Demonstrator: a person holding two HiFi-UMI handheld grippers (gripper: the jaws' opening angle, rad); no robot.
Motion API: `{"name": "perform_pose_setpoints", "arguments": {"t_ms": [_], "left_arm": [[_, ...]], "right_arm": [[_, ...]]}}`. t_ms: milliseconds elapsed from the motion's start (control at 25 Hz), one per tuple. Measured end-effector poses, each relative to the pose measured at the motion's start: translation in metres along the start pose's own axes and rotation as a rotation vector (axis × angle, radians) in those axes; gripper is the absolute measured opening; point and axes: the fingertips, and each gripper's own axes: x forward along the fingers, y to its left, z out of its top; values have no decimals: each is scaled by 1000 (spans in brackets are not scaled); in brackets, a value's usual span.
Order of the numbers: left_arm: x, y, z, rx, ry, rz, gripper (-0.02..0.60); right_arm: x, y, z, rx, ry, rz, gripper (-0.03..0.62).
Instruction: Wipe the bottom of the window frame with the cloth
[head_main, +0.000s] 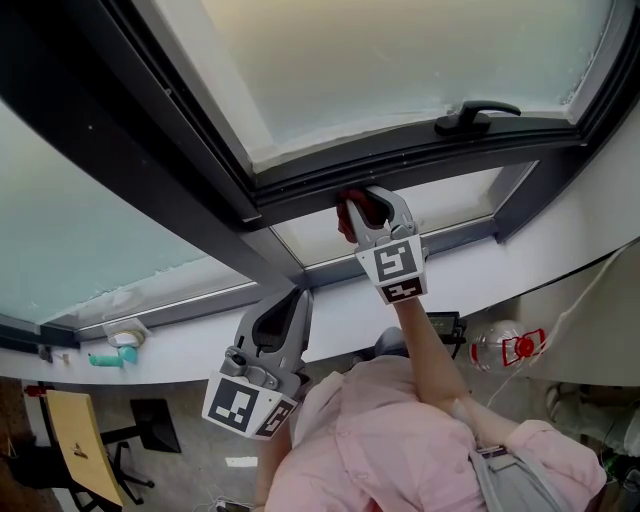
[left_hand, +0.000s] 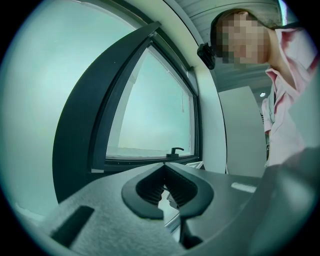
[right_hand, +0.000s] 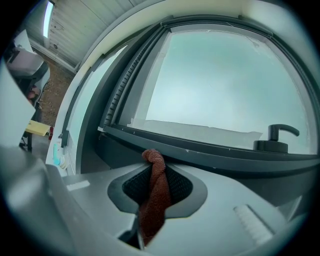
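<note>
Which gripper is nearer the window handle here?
Right. The right gripper, shut on the cloth, is up at the bottom frame, left of the window handle; the left gripper hangs lower and further left, off the frame.

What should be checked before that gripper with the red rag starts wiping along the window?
1. Cloth clamped in the right gripper: ok.
2. Cloth sticks out past the tips: ok, though only a small twist.
3. Cloth pressed against the bottom of the frame: cannot tell; it sits right at the frame's edge.
4. Frame bare between the cloth and the handle: ok.
5. Left gripper out of the way: ok, it is low, shut and holds nothing.
</note>
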Motion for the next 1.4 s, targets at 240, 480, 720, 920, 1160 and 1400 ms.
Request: {"name": "perform_pose_setpoints", "arguments": {"t_ms": [240,480,720,920,1160,1400], "left_arm": [[0,-5,0,4,1,-1,0],[-1,-8,0,3,-2,-1,0],[-1,-10,0,5,-3,-11,0],[-1,-10,0,3,-3,-11,0],[0,-8,-2,-16,-8,-18,0],[3,-8,-2,-27,-11,-33,0]], "right_arm": [[-1,-5,-2,0,4,-7,64],[-7,-20,-6,13,16,-36,66],[-13,-36,-10,25,27,-79,66],[-18,-47,-12,32,32,-110,66],[-23,-62,-16,59,26,-152,66],[-28,-73,-19,60,32,-182,66]]}}
